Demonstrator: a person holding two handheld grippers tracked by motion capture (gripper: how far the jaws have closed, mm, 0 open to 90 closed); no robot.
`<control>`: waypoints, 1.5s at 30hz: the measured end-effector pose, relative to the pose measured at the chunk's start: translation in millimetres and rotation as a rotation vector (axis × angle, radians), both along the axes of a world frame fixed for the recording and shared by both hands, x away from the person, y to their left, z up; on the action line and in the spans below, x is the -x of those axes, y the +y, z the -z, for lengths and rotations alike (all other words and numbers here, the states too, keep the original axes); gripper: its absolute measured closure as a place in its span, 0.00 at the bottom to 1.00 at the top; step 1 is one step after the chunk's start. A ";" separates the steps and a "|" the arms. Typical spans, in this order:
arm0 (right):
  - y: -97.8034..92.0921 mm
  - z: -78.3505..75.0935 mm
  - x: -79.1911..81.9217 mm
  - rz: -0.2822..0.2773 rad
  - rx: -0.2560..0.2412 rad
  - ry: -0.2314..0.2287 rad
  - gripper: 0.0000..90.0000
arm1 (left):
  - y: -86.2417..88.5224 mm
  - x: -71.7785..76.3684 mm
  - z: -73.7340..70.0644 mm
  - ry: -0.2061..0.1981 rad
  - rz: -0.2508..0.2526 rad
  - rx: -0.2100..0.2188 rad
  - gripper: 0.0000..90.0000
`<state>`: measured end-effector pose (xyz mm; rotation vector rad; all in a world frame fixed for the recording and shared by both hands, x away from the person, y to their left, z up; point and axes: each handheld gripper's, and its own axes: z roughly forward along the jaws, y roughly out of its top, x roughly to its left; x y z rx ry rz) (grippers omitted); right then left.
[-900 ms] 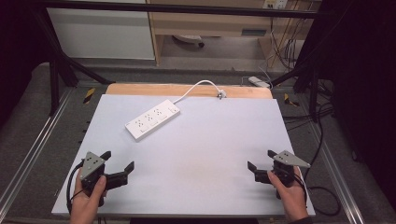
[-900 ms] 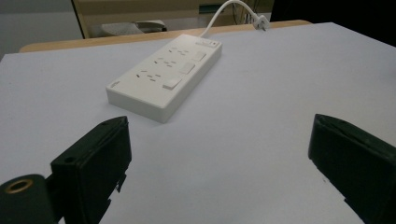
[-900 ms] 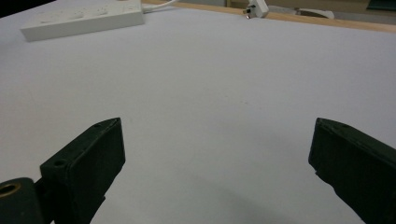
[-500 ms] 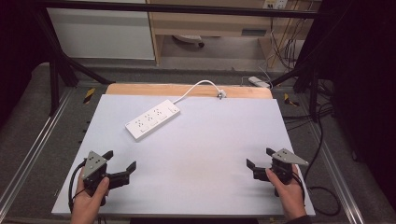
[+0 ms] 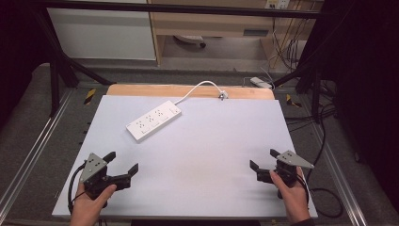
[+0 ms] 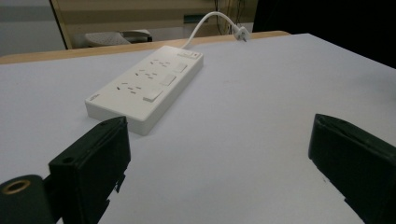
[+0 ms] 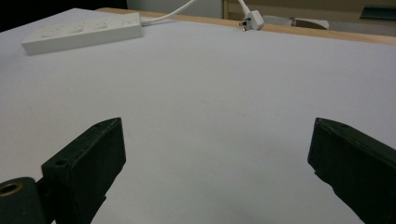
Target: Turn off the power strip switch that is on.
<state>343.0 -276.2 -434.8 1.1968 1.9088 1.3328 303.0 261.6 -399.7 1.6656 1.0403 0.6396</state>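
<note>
High view first: I have the left gripper [image 5: 123, 163] at the near left corner of the table [image 5: 216, 155] and the right gripper [image 5: 263, 160] at the near right corner, well apart, each in a hand; I read this as a ready stance, with both claws kept low and near me so the work area between them is unobstructed; both are spread wide and hold nothing, which the left gripper view and the right gripper view confirm, since bare tabletop shows between each pair of jaws; the power strip [image 5: 154, 121] lies flat and slantwise toward the far left, sockets up, nearer my left claw; its cord [image 5: 197, 88] curls to the far wooden edge, where the plug [image 5: 222, 95] rests unplugged, free to be picked up.
</note>
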 end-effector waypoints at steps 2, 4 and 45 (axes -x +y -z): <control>0.0 -0.5 -0.3 0.002 -0.001 -0.007 0.05 | 1.4 0.1 -2.2 -0.006 -0.002 0.014 0.06; 0.1 -0.6 -0.3 0.004 -0.002 -0.008 0.05 | 2.1 0.0 -4.6 -0.010 0.000 0.030 0.06; 5.3 -1.2 2.4 -0.008 0.018 -0.020 0.04 | -14.1 -18.9 -33.5 -0.023 0.042 0.003 0.06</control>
